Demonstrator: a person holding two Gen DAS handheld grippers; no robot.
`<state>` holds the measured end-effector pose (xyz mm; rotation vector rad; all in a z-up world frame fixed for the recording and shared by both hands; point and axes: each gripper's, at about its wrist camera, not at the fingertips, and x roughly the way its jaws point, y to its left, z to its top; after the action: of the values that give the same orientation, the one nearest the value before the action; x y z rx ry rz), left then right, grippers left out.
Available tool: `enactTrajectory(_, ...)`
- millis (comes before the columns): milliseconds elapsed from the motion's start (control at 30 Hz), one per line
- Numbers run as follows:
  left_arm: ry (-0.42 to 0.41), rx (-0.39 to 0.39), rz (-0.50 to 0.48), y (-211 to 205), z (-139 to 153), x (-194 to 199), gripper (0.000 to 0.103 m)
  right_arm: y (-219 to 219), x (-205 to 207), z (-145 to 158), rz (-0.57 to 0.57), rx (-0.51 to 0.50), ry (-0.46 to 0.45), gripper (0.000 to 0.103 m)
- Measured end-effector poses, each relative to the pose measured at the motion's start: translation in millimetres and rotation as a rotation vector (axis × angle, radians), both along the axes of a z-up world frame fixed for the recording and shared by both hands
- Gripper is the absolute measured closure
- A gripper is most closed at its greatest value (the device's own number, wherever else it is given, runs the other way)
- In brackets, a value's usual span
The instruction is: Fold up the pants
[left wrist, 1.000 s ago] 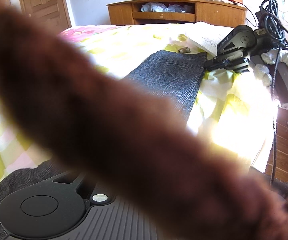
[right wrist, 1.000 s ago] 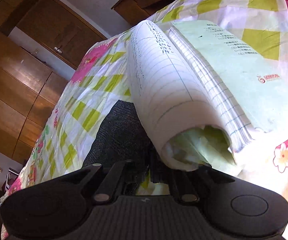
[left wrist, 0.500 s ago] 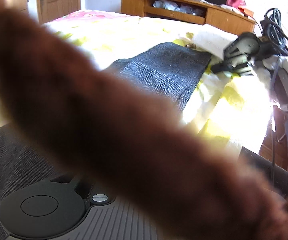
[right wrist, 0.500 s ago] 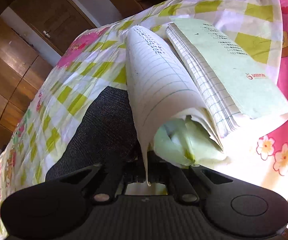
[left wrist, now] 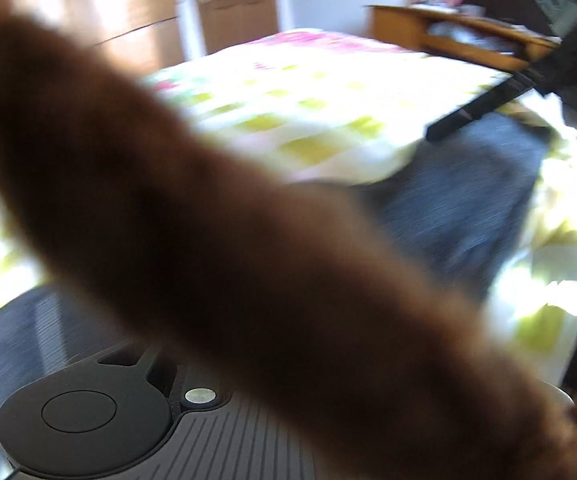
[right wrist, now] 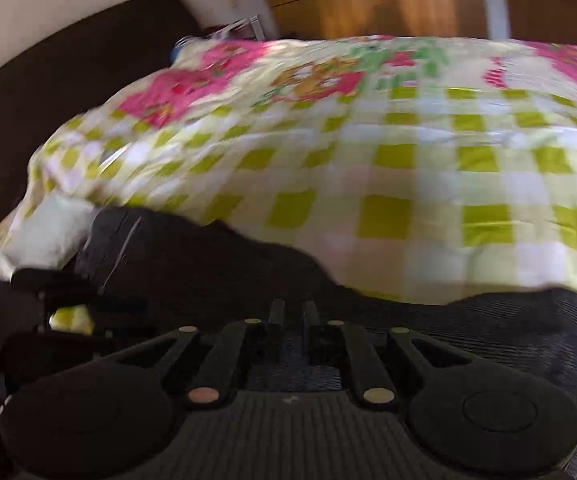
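Dark grey pants [left wrist: 468, 208] lie on the checked quilt [left wrist: 308, 112]. A brown furry sleeve [left wrist: 248, 260] crosses the left wrist view and hides my left gripper's fingers; only its housing [left wrist: 88, 420] shows, with grey cloth beside it. Its jaws are opening, and I cannot see whether cloth is between them. My right gripper [right wrist: 292, 314] has its fingers close together with dark pants cloth [right wrist: 528, 332] between them; these jaws are opening slightly. In the left wrist view the right gripper [left wrist: 448, 122] reaches in from the upper right over the far end of the pants.
The quilt [right wrist: 368, 152] covers the bed. A wooden wardrobe [right wrist: 388, 4] and a dark headboard [right wrist: 68, 60] stand behind it. A wooden cabinet [left wrist: 448, 32] is at the far side of the room. Both views are motion-blurred.
The right wrist view has swung away from the open notebook, which is gone from sight, and rolled to look across the bed. The left wrist view has panned left; the right gripper now sits over the pants.
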<state>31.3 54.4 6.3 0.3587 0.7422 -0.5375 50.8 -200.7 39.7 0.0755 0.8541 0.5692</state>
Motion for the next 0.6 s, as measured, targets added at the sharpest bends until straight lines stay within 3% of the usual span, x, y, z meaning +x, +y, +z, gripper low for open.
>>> enactTrajectory(167, 0.003, 0.083, 0.099, 70, 3, -5, 0.076, 84, -41, -31, 0.340, -0.241, -0.047, 0.065)
enactTrajectory(300, -0.012, 0.142, 0.072, 99, 1, -14, 0.074, 121, -73, -50, 0.509, -0.438, -0.170, 0.056)
enactTrajectory(433, -0.051, 0.231, 0.046, 109, -11, -18, 0.072, 151, -81, -62, 0.561, -0.573, -0.315, 0.055)
enactTrajectory(567, -0.071, 0.267, 0.009, 116, -18, -18, 0.068, 167, -65, -66, 0.520, -0.579, -0.309, 0.056)
enactTrajectory(600, -0.075, 0.269, 0.006, 118, -19, -17, 0.065, 169, -61, -67, 0.502, -0.570, -0.293, 0.069)
